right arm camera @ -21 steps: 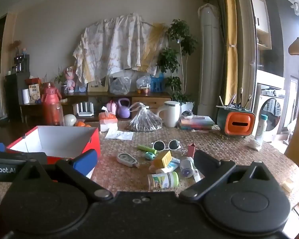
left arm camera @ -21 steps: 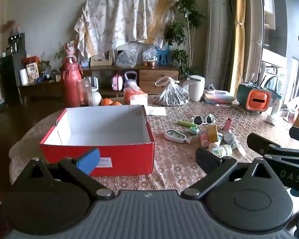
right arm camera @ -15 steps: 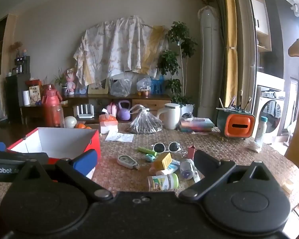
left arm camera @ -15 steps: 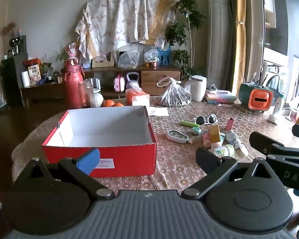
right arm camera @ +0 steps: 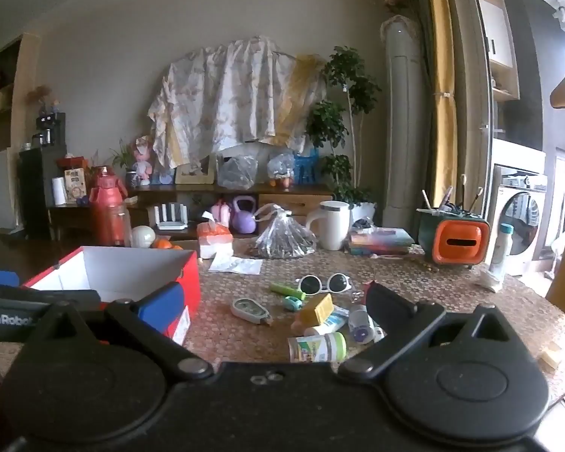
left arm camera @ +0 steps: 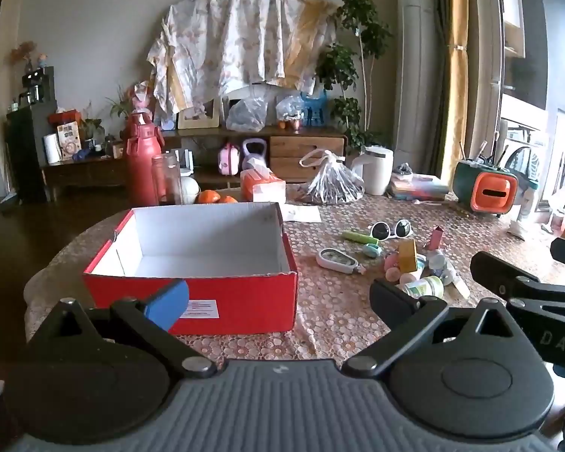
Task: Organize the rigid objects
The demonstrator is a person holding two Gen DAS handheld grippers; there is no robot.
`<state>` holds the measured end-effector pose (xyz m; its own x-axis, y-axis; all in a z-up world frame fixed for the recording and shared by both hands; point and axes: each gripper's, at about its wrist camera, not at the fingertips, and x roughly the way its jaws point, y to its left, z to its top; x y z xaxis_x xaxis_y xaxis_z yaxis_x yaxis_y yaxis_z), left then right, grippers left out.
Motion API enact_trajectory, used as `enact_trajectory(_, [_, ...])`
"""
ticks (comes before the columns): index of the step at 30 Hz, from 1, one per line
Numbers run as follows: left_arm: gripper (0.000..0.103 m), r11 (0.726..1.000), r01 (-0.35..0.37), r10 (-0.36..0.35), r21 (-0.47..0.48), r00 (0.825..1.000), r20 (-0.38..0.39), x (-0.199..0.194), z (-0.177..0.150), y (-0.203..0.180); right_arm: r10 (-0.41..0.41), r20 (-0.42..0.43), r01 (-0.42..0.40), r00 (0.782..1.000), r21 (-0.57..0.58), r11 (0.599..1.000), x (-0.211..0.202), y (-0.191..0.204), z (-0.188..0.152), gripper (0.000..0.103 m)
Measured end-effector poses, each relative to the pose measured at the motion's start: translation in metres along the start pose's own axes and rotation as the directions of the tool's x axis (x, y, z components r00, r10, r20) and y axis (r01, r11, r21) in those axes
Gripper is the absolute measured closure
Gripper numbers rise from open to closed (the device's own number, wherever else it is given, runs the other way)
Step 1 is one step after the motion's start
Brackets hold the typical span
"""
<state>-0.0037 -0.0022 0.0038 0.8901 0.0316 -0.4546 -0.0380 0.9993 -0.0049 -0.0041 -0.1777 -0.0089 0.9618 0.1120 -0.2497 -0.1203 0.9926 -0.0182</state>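
Black fingers of the left gripper [left arm camera: 278, 295] stand spread wide with nothing between them, hovering over the near edge of the table [left arm camera: 335, 316], whose cloth has a small floral pattern. Beside it, the right gripper [right arm camera: 271, 310] is likewise released and empty, its jaws framing the clutter ahead.

Just past the left gripper sits the red cardboard box [left arm camera: 192, 263], lidless, white inside and bare, with a white label on its front wall. To its right, apart from it, lies the heap of small rigid items: a green-capped bottle [right arm camera: 317, 346] on its side nearest, a white tube [right arm camera: 359, 326] and a yellow block [right arm camera: 317, 309] touching the pile, then a white oval case [right arm camera: 249, 309] a little to the left, a green marker [right arm camera: 287, 290] and white-framed sunglasses [right arm camera: 324, 283] farther back.

Beyond these stand a knotted plastic bag [right arm camera: 285, 239], a white mug [right arm camera: 333, 225], a tissue pack [right arm camera: 214, 239] and an orange-faced desk organiser [right arm camera: 457, 240]. A red flask [left arm camera: 142, 165] stands behind the box. Farthest off, a patterned cloth [right arm camera: 237, 101] hangs over the sideboard.
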Motion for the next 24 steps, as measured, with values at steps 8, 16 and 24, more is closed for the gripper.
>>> enact_trajectory(8, [0.0,1.0,-0.009,0.009,0.008,1.0,0.005,-0.005,0.002,-0.003,-0.005,-0.002,0.005,1.0,0.004,1.0,-0.001,0.002,-0.003,0.0])
enact_trajectory(16, [0.0,1.0,-0.008,0.008,0.007,1.0,0.004,-0.005,0.003,-0.005,0.005,-0.005,-0.005,1.0,0.016,1.0,0.001,-0.001,-0.006,0.0])
enact_trajectory(24, [0.0,1.0,-0.007,0.007,0.003,1.0,-0.011,-0.004,0.002,-0.005,0.008,-0.016,-0.008,1.0,0.023,1.0,0.004,-0.002,-0.006,0.0])
